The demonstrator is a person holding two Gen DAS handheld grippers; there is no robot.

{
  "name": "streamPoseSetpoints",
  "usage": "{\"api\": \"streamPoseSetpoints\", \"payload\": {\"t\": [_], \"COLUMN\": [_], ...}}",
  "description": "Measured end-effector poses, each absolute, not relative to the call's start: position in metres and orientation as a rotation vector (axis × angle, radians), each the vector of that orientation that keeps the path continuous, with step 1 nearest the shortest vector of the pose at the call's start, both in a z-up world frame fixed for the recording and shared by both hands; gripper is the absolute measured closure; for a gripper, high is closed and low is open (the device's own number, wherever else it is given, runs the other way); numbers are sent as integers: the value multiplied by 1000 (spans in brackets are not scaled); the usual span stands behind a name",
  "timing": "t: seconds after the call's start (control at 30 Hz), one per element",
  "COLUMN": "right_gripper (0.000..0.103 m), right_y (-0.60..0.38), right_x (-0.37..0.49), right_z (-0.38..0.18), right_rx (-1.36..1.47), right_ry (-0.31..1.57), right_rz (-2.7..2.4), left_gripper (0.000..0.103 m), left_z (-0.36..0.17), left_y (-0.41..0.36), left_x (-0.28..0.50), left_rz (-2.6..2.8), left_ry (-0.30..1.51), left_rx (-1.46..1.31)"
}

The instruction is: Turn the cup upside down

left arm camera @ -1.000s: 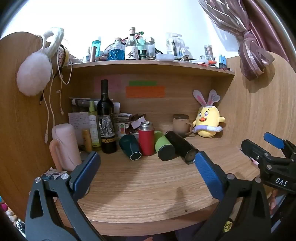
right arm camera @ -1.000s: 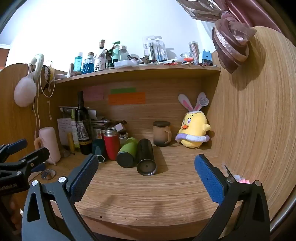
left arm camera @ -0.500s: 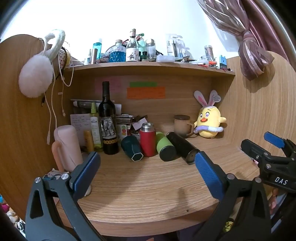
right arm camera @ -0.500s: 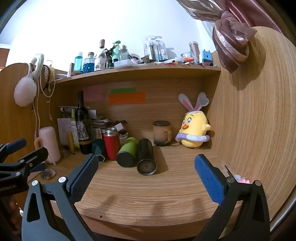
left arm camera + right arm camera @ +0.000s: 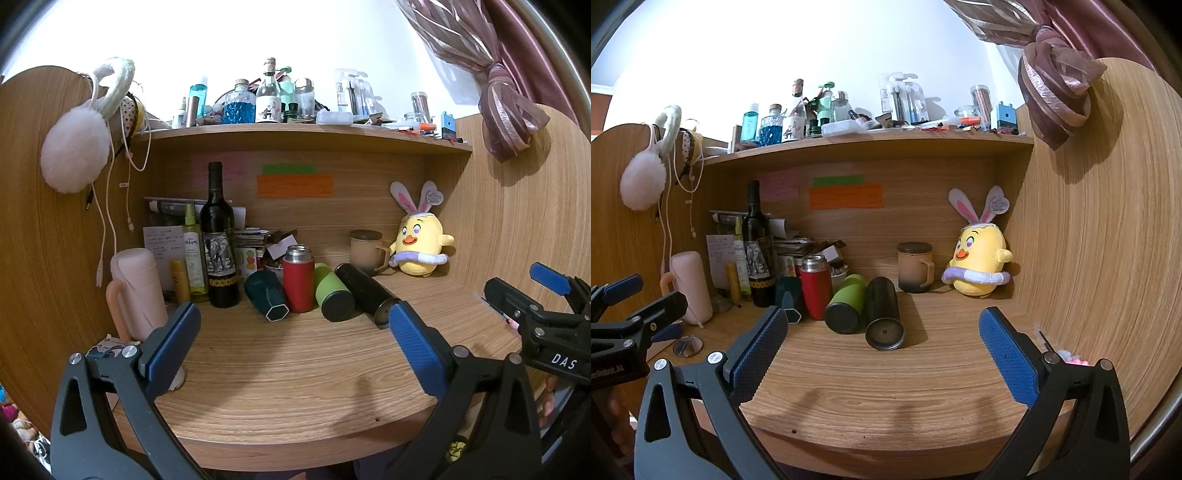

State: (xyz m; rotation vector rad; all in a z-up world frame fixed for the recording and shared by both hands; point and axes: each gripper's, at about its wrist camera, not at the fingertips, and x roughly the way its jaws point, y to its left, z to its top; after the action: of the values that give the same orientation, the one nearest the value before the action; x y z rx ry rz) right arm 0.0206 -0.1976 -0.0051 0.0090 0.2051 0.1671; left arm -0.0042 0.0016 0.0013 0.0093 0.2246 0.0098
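Several cups sit at the back of the wooden desk [image 5: 295, 369]. A red flask [image 5: 298, 280] [image 5: 816, 290] stands upright. A dark teal cup [image 5: 266, 294] [image 5: 788, 297], a green cup [image 5: 332, 292] [image 5: 847, 302] and a black tumbler [image 5: 365, 291] [image 5: 883, 314] lie on their sides. A brown lidded mug [image 5: 366, 251] [image 5: 916, 266] stands beside a yellow chick plush [image 5: 419, 247] [image 5: 979, 264]. My left gripper [image 5: 291, 345] is open and empty near the front edge. My right gripper [image 5: 882, 349] is open and empty, to its right.
A wine bottle [image 5: 218, 243], a spray bottle [image 5: 192, 254] and a pink handled jug [image 5: 135, 291] stand at the back left. A shelf [image 5: 303, 134] crowded with bottles overhangs the desk. Wooden side walls close both sides. White earmuffs [image 5: 75, 155] hang on the left wall.
The left wrist view has shifted slightly; objects sit a little to the right. Both grippers stay open and nothing on the desk has moved.
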Motion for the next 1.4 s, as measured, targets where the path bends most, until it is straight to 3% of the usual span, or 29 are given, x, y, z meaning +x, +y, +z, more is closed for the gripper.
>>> {"api": "streamPoseSetpoints", "payload": {"t": [1.4], "right_gripper": [0], "right_y": [-195], "right_x": [29], "right_z": [-10], "right_rx": [10], "right_ry": [230], "right_rz": [170], "left_gripper": [0], "left_z": [-5], "left_y": [0], "left_x": [3], "left_rz": [16], "left_ry": [250], "left_rx": [10]}}
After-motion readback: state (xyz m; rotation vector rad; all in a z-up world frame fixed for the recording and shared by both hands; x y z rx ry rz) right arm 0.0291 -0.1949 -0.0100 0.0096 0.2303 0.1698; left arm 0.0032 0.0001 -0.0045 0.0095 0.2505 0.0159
